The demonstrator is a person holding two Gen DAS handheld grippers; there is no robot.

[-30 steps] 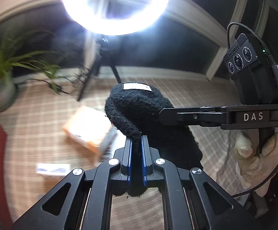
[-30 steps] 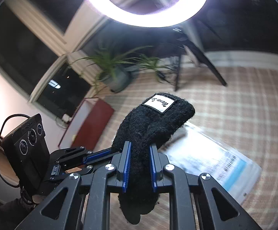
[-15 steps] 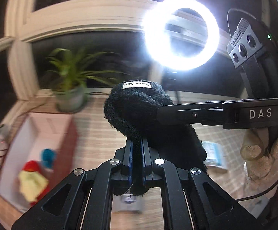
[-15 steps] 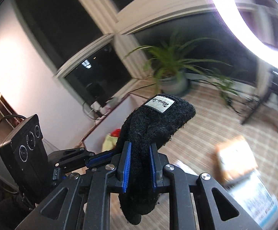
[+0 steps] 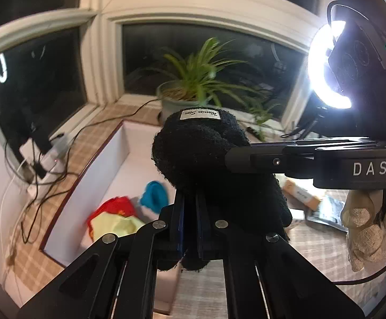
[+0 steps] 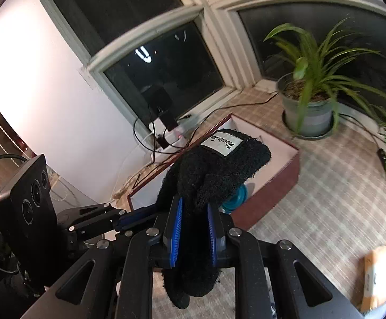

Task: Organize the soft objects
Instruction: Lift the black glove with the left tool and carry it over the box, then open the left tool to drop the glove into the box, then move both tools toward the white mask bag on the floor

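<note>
Both the left gripper [image 5: 190, 220] and right gripper [image 6: 193, 228] are pinching the black glove [image 5: 201, 148]; the box [image 5: 92, 186] is holding some soft items, and this one is awaiting deposit.

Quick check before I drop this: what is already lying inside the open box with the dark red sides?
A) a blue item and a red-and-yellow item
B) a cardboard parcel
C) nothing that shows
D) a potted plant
A: in the left wrist view, the box holds a blue item and a red-and-yellow item on its pale floor, while the potted plant stands outside, behind it.
</note>
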